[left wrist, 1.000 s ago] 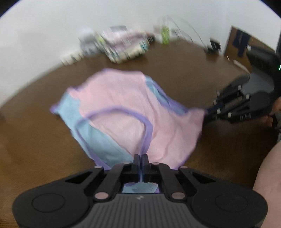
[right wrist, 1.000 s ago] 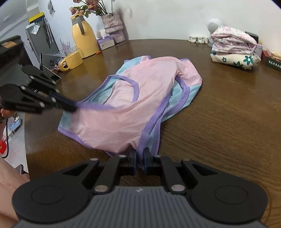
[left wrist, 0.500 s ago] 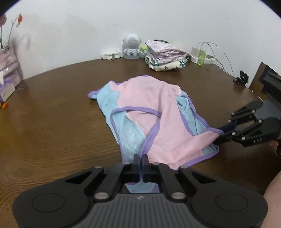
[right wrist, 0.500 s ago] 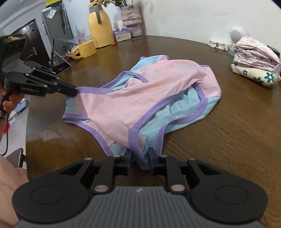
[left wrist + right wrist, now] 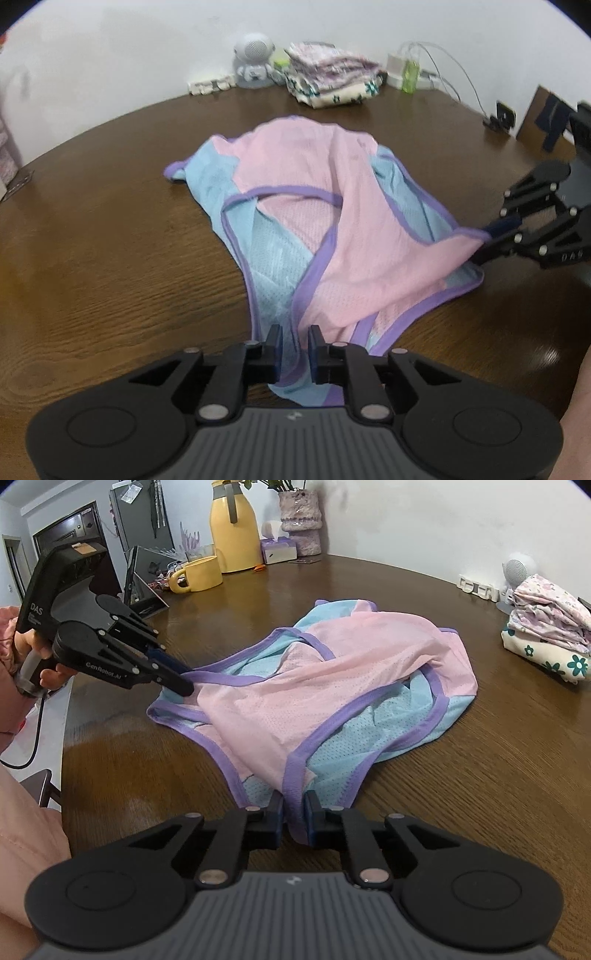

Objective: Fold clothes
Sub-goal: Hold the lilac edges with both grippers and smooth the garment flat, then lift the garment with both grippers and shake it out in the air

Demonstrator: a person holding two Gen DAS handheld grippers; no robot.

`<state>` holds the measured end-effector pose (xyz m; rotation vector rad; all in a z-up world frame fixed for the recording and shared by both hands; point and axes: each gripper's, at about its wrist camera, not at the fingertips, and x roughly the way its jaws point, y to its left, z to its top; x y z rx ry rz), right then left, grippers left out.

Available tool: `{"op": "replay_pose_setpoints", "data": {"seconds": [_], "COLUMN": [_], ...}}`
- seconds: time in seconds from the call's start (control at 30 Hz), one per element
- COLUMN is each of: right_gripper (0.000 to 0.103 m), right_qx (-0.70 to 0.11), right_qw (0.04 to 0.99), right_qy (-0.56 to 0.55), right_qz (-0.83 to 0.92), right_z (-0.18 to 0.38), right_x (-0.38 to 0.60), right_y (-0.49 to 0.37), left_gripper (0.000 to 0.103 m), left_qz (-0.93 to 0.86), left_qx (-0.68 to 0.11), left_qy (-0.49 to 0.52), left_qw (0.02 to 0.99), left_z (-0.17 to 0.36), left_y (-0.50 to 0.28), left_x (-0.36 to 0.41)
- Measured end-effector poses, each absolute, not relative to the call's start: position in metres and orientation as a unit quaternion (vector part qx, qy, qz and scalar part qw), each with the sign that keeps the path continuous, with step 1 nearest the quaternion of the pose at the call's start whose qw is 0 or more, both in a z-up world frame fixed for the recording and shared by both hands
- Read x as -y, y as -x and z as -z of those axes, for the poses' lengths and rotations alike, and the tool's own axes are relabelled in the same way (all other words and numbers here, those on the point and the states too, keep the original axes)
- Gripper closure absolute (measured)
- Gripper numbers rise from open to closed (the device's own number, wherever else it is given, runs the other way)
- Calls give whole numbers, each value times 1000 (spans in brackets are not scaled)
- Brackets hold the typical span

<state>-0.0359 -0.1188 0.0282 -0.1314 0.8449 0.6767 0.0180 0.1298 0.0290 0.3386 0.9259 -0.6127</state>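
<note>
vest (image 5: 354, 236) hem at table (image 5: 110, 258) edge | left jaws opening | right closing

One pink, light-blue and purple-trimmed mesh garment (image 5: 332, 221) spread on one round brown wooden table (image 5: 110, 240). Two black two-finger grippers, left (image 5: 293, 350) and right (image 5: 294, 812). One stack of folded floral clothes (image 5: 546, 627) at the far edge. One small grey robot-shaped speaker (image 5: 253, 59). One tall yellow jug (image 5: 231, 528), one yellow mug (image 5: 197, 576), one pale textured vase (image 5: 299, 520), one purple tissue box (image 5: 279, 550). One white power strip (image 5: 210, 85).
</note>
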Motion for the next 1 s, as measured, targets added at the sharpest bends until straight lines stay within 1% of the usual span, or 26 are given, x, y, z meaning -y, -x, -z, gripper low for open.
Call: {"op": "replay_pose_setpoints", "data": {"seconds": [0.07, 0.1, 0.13, 0.27, 0.37, 0.5, 0.57, 0.6, 0.7, 0.77, 0.83, 0.93, 1.0], "right_gripper": [92, 92, 96, 98, 99, 99, 99, 99, 100, 100, 100, 100, 100], "right_qx": [-403, -404, -403, -397, -400, -397, -423, -438, -452, -432, -399, -317, -251], "right_qw": [855, 856, 857, 864, 863, 864, 855, 851, 854, 872, 898, 940, 962], "right_qy": [60, 57, 55, 35, -3, -5, -12, -8, 22, 53, 74, 74, 61], "right_qz": [-320, -318, -316, -308, -309, -310, -300, -292, -259, -223, -172, -105, -89], "right_z": [-28, -28, -28, -40, -62, -83, -79, -76, -85, -113, -164, -259, -323], "right_x": [119, 120, 120, 129, 139, 144, 144, 143, 141, 146, 140, 132, 127], "right_y": [36, 36, 36, 41, 47, 51, 41, 29, -28, -84, -145, -207, -219], "left_gripper": [92, 97, 102, 102, 102, 102, 102, 102, 102, 102, 102, 102, 102], "left_qz": [290, 290, 290, 289, 291, 298, 297, 294, 268, 235, 196, 129, 95], "left_qx": [-441, -439, -437, -410, -391, -364, -357, -366, -381, -359, -309, -245, -194], "left_qy": [-166, -167, -169, -175, -171, -155, -146, -139, -142, -142, -144, -90, -58], "left_qw": [833, 834, 835, 847, 856, 869, 874, 872, 873, 892, 919, 957, 975], "left_z": [-26, -27, -27, -42, -62, -87, -92, -89, -89, -114, -156, -243, -303], "left_y": [-20, -19, -18, -4, 11, 28, 29, 22, -18, -60, -105, -172, -194], "left_x": [-129, -129, -129, -129, -133, -139, -137, -133, -110, -91, -73, -63, -65]}}
